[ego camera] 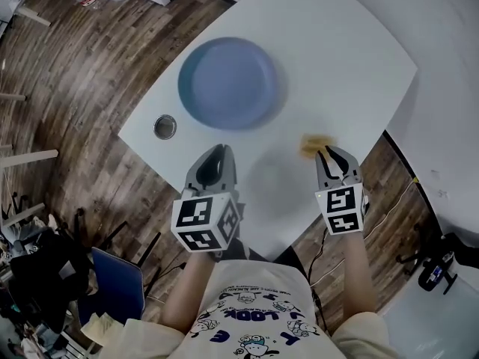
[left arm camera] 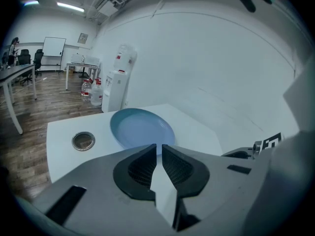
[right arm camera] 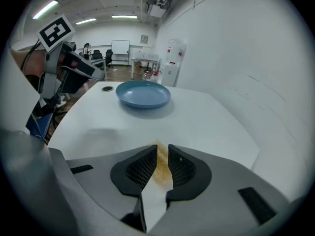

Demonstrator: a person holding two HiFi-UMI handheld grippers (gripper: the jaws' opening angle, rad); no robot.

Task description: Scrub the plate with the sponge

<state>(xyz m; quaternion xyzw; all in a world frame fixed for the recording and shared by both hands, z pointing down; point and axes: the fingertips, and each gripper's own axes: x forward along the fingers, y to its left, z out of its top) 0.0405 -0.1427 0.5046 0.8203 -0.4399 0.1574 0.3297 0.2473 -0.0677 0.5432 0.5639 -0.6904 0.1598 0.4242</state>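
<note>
Near, the left gripper [ego camera: 218, 149] is closed on nothing; the right gripper [ego camera: 330, 151] pinches the blurred yellow sponge [ego camera: 312, 146] at the near right of the table [ego camera: 337, 66]; farther left, a small round metal thing [ego camera: 165, 126] (unidentifiable); farthest, the bare blue plate [ego camera: 228, 83].

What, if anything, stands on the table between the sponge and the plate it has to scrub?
Nothing visible does. The sponge sits between the right gripper's jaws, and only bare table lies from there to the plate. The small round metal piece and the left gripper are off to the side.
</note>
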